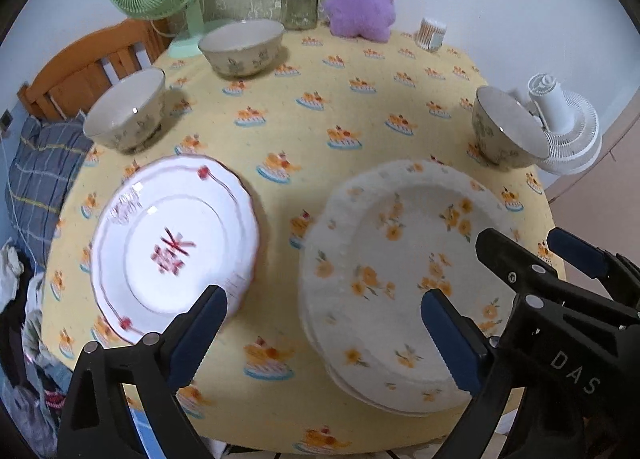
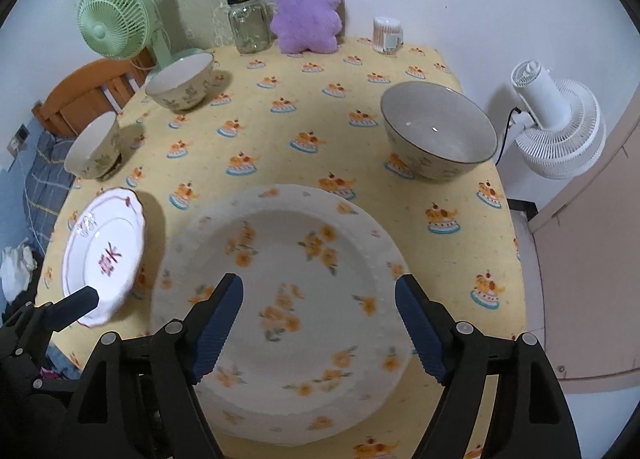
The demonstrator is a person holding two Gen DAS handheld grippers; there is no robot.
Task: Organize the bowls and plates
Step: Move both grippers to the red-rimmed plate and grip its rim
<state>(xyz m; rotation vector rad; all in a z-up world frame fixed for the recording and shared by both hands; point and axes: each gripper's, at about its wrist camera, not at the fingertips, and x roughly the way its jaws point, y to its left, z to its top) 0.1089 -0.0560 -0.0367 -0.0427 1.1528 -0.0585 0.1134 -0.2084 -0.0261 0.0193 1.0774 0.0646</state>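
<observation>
A white plate with red characters point(image 1: 176, 243) point(image 2: 104, 251) lies at the left on the yellow tablecloth. To its right is a cream floral plate point(image 1: 400, 271) point(image 2: 304, 219) that seems to sit on others like it. My left gripper point(image 1: 326, 339) is open over the cloth between the two plates, holding nothing. My right gripper point(image 2: 320, 335) point(image 1: 536, 255) hangs open above the floral plate with its pads clear of it. Three patterned bowls stand apart: far left point(image 1: 240, 45) point(image 2: 180, 83), left edge point(image 1: 124, 115) point(image 2: 94, 147), right point(image 1: 504, 127) point(image 2: 436, 131).
Along the back wall stand a green fan point(image 2: 108, 25), a glass jar point(image 2: 250, 25), a purple plush point(image 2: 308, 7) and a cotton-swab tub point(image 2: 386, 35). A white fan point(image 2: 560, 127) sits off the table's right edge. A wooden chair back point(image 1: 88, 67) and clothes lie at the left.
</observation>
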